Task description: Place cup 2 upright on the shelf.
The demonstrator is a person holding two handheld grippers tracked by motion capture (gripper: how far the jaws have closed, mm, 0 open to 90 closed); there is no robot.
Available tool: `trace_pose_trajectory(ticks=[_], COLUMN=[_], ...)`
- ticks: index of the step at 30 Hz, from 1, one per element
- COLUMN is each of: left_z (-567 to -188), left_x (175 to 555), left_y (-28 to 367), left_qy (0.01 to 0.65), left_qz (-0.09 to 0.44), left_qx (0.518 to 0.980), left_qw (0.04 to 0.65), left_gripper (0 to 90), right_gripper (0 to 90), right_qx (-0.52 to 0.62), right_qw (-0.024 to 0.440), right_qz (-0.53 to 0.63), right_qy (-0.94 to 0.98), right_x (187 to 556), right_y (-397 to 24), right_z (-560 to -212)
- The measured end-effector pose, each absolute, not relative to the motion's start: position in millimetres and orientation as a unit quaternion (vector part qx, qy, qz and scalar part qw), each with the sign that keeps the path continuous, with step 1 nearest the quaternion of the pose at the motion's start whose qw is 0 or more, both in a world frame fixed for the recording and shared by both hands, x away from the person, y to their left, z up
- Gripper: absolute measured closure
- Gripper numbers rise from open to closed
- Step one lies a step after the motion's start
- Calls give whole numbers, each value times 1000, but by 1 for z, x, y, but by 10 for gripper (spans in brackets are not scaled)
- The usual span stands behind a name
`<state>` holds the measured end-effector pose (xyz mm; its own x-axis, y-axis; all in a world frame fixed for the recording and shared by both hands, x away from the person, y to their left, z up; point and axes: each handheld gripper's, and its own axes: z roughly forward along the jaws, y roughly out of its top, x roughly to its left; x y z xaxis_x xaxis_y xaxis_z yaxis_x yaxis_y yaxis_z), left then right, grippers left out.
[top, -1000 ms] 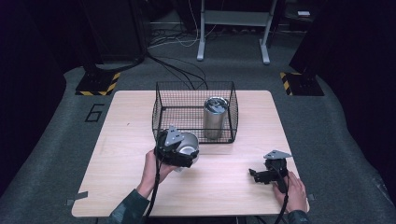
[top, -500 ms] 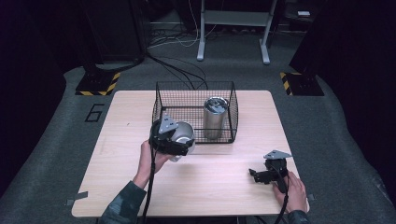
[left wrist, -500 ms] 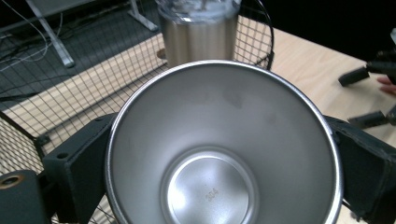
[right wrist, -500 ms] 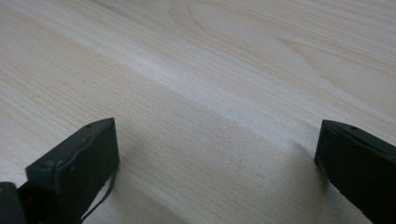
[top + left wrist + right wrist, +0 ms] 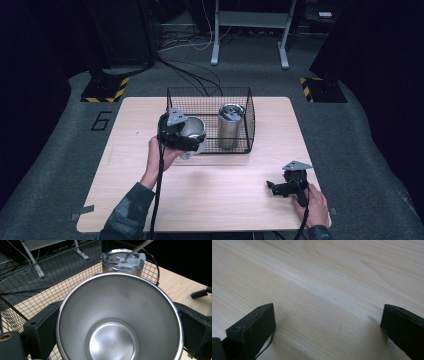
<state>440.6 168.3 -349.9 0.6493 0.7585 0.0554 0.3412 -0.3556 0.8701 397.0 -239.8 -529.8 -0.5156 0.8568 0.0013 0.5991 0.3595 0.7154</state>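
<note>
1 lidded tumbler (image 5: 231,125) in wire basket (image 5: 210,93); open cup (image 5: 192,131) clamped in left gripper (image 5: 176,131), not yet in; right gripper (image 5: 287,186) spread empty.

high view: above, facing forward-down | left gripper view: close, shares wire basket (image 5: 210,120) | right gripper view: skims table (image 5: 332,277)

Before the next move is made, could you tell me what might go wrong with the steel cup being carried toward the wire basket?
1. The left gripper grips the open steel cup from outside, on smooth metal; it may slip or rotate.
2. The cup is at the wire basket's front left edge; it could catch the rim.
3. The lidded tumbler stands upright inside the basket; a bump could topple it.
</note>
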Motion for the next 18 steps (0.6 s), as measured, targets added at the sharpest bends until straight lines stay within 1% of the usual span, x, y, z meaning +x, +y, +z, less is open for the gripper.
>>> trace_pose_trajectory(ticks=[4,7,18], left_z=[-346,-343,-343], left_x=[449,463,492], left_y=[168,167,165], left_qy=[352,360,380], left_qz=[236,244,246], left_qx=[787,785,782], left_qw=[448,442,427], left_gripper=[59,59,59], right_gripper=[0,0,0], right_qx=[455,454,454], right_qw=[190,190,190], right_qz=[338,338,338], right_qy=[802,802,802], right_x=[397,397,397], right_y=[-240,-240,-240], right_z=[-530,-530,-530])
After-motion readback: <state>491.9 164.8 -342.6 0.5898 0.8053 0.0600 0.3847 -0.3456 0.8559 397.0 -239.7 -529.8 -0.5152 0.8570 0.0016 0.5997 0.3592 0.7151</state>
